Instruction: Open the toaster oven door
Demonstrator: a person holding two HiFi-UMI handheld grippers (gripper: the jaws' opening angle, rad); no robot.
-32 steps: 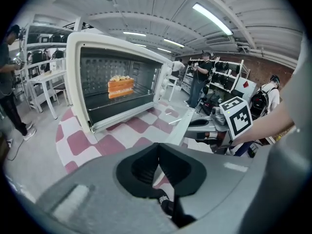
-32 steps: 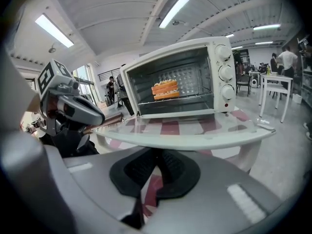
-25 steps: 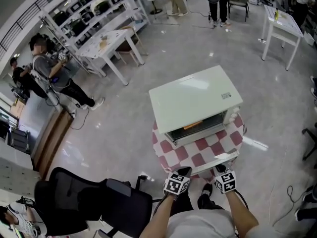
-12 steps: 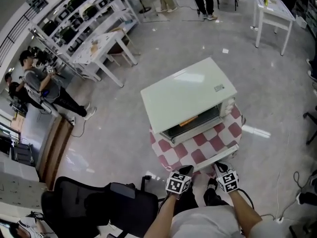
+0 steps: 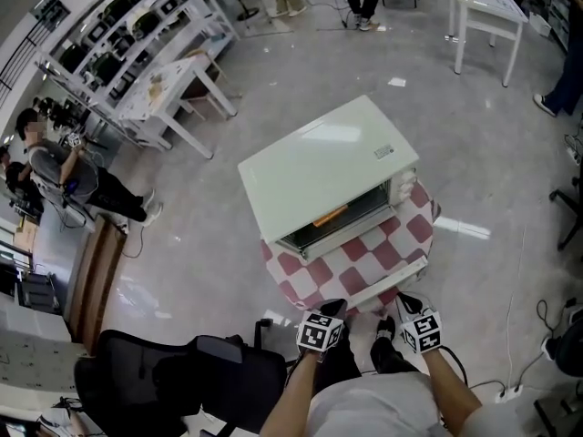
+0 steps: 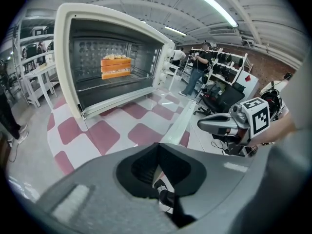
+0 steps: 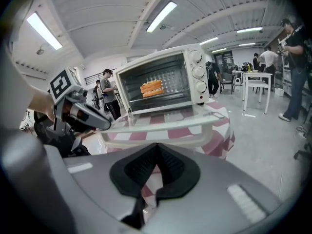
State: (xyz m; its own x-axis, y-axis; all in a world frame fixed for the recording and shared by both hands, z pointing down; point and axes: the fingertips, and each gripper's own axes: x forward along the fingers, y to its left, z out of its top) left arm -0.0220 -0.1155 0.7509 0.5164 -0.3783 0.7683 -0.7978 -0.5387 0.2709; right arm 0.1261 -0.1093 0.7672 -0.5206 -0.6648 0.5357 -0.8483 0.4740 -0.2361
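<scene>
Cream boxy metal toaster oven (image 5: 319, 167) sitting on round surface with red-and-white checked cloth (image 5: 339, 271). Its glass door with white handle bar (image 5: 387, 283) already lying down flat, sticking out toward person. Door's long side running across, just ahead of both tools. Left tool (image 5: 334, 311) pressed together, holding nothing. Right tool (image 5: 406, 302) pressed together too, empty. Right one maybe bit nearer handle; hard telling. Opening looking done.
</scene>
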